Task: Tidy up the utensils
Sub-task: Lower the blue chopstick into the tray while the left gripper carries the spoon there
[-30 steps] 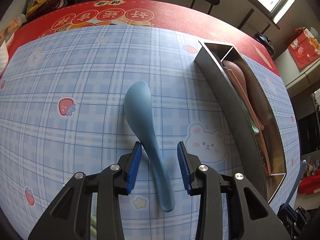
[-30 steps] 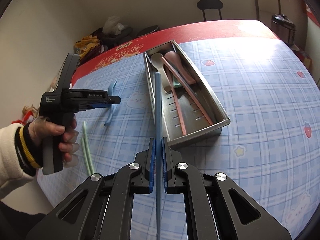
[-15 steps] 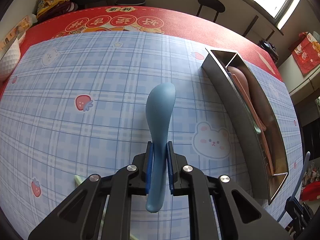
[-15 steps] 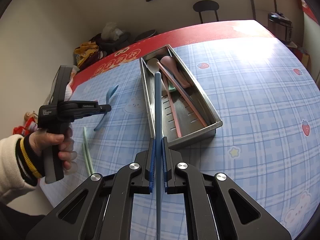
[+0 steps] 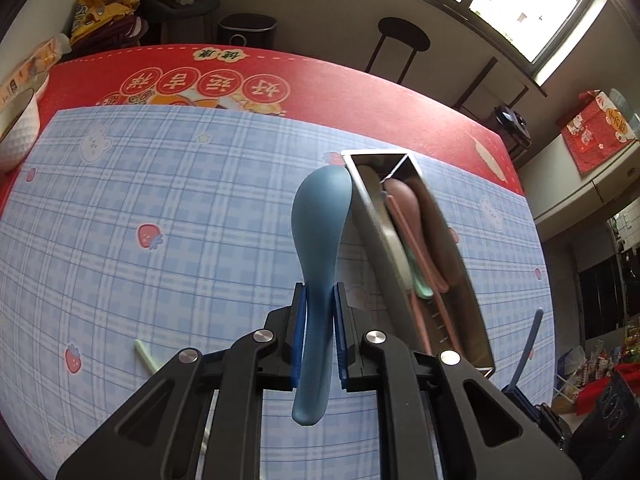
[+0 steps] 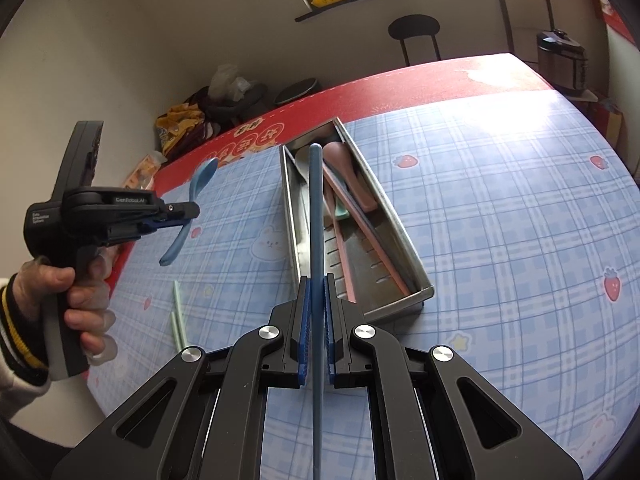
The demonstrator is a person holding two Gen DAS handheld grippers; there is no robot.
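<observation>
At the far left of the left wrist view a white bowl with a dimpled, quilted wall sits on the red cloth at the table's edge. Most of the table is covered by a smooth blue checked mat printed with strawberries and bears. On it lie two thin, pale green chopsticks, straight and matte, close beside each other near the mat's left edge.

The left gripper has its blue ribbed pads pressed against the narrow neck of a blue spoon. The spoon is matte plastic with fine speckles, with a broad rounded bowl pointing forward and a curved handle hanging out behind the jaws. It is held clear of the mat, just left of the tray.

The tray is a long, shiny metal trough with slanted walls and short slots cut in its floor. Inside lie a pink spoon, two slim pink chopsticks, and a pale green piece whose shape is partly hidden.

The right gripper is closed tight on a blue chopstick, a straight, smooth, thin rod with a blunt tip that reaches out over the tray's left side.
</observation>
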